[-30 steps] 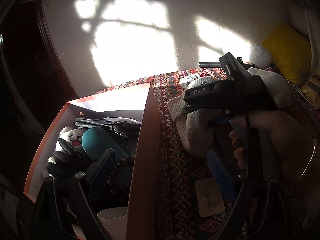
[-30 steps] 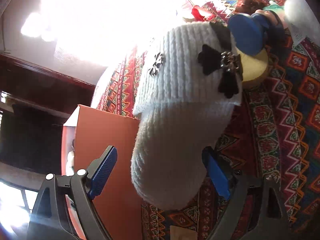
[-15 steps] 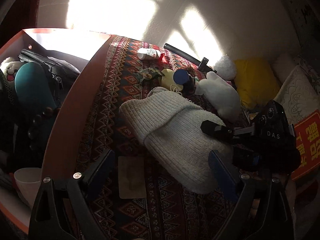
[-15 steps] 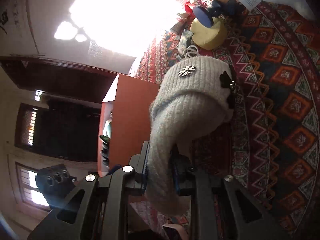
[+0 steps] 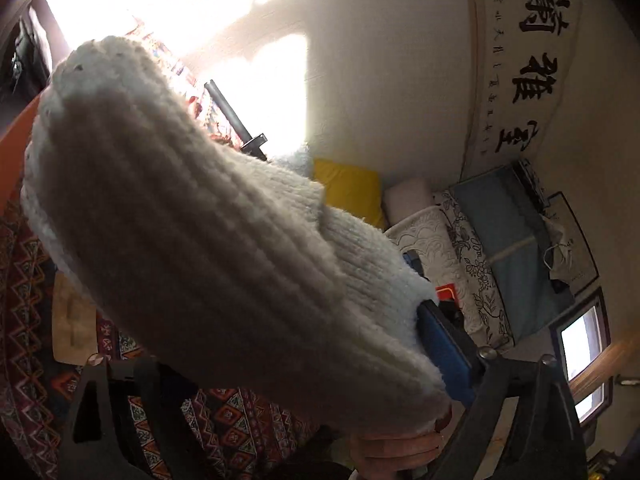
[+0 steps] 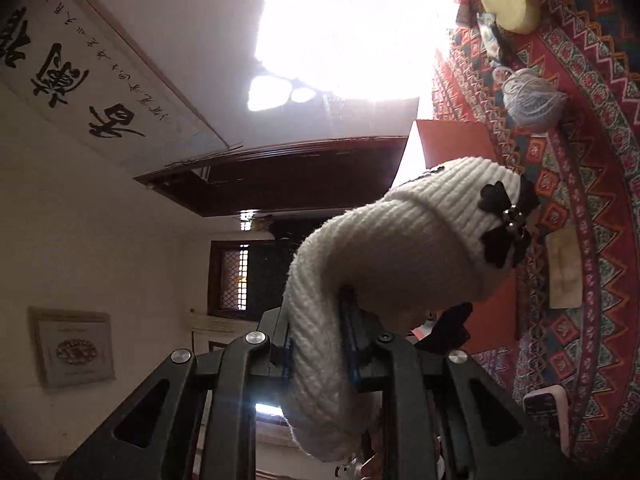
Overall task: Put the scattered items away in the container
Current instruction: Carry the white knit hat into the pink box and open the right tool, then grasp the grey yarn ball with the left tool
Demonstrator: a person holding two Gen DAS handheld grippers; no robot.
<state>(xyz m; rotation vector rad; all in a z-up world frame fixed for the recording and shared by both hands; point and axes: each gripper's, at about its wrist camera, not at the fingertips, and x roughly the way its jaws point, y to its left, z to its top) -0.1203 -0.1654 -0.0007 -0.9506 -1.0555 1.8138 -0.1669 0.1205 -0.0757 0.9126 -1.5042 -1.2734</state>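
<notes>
A white knit hat (image 6: 404, 240) with a black bow hangs in the air, its crown pinched in my shut right gripper (image 6: 316, 320). Behind it stands the orange box (image 6: 456, 144). In the left wrist view the hat (image 5: 208, 232) fills most of the picture and lies across my left gripper (image 5: 272, 340), whose jaws are closing. The right blue pad (image 5: 440, 356) touches the hat's edge, while the hat hides the left pad. The orange box (image 5: 12, 152) shows as a sliver at the left edge.
On the patterned cloth (image 6: 592, 184) lie a grey yarn ball (image 6: 532, 96), a yellow round toy (image 6: 508, 4), a tan card (image 6: 564, 268) and a phone (image 6: 544, 404). A black rod (image 5: 236, 120) leans by the sunlit wall. Pillows (image 5: 348, 188) lie beyond.
The right gripper shut on the hat's crown and lifted it off the cloth. The left gripper swung up from the box and cloth, and the hat now lies between its fingers.
</notes>
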